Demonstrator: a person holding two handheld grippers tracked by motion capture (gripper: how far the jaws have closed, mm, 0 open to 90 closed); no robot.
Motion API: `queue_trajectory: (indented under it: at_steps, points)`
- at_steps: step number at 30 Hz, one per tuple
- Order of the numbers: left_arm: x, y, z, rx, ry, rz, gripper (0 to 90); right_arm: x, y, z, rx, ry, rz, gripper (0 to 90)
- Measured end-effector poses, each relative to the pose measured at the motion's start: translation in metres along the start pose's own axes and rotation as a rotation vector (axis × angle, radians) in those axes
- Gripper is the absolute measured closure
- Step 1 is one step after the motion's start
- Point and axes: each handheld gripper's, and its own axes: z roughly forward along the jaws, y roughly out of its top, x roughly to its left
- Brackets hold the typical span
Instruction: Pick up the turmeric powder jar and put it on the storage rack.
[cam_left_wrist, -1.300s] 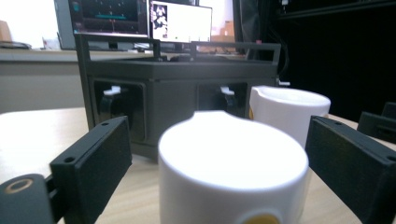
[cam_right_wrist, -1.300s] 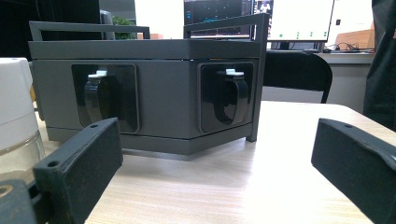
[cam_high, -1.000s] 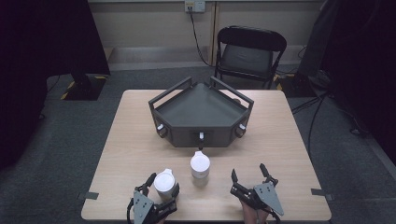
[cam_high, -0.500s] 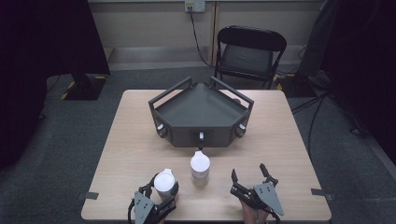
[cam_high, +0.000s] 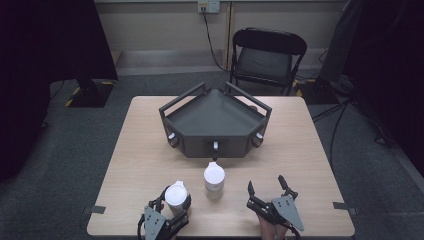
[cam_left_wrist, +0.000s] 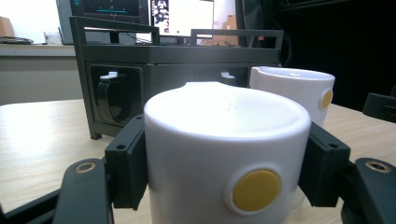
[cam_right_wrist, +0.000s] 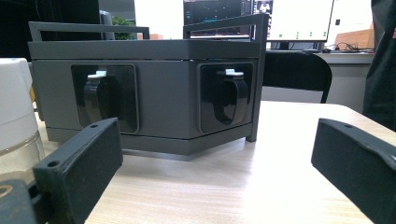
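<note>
My left tool (cam_high: 172, 209) is clamped on the near white plastic container with a yellow round dot on its side (cam_left_wrist: 227, 154), one black jaw pad on each flank, roughly mid-height on the cap part; in the high view that container (cam_high: 176, 194) sits at the near edge of the pale wood surface (cam_high: 130, 165), left of centre. Judgement on handling: the smooth rounded white shell looks rigid, so it shouldn't deform under the pads, but it looks slick, and a curved wall gives the flat pads only a line of contact each, so I'd expect it to twist or slide if I tilt fast. Probably light. A second white container with the same yellow dot (cam_left_wrist: 299, 93) stands just beyond and to the right; in the right gripper view its lower part looks like clear glass under the white top (cam_right_wrist: 16, 116), so if mine is built the same, the bottom could be fragile, and I'd set it down gently and keep the hold on the white part, across the widest diameter, away from the dot. My right tool (cam_high: 270, 192) is spread wide with nothing between the jaws, resting at the near edge right of centre, facing the dark grey angular metal tray-box with rail handles (cam_high: 215, 122) mid-surface. That box has recessed black fittings in its front faces (cam_right_wrist: 105, 95); can't tell what they do.
</note>
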Motion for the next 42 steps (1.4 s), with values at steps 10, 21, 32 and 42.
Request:
queue_trajectory:
  at_steps: [10, 21, 32, 42]
  points:
    - [-0.001, 0.002, -0.001, -0.002, 0.018, -0.003, 30.6, 0.000, 0.000, 0.000, 0.001, 0.000, -0.001, 0.8]
    - [0.002, 0.013, 0.000, -0.016, 0.004, 0.001, 30.6, 0.000, 0.000, 0.000, 0.001, -0.002, -0.003, 0.8]
    - [0.005, 0.025, -0.002, -0.033, -0.008, 0.013, 30.6, 0.000, 0.000, 0.000, 0.001, -0.001, -0.003, 0.8]
    - [0.004, 0.032, 0.004, -0.019, -0.023, 0.011, 30.7, 0.000, 0.000, 0.000, 0.001, 0.001, -0.003, 0.8]
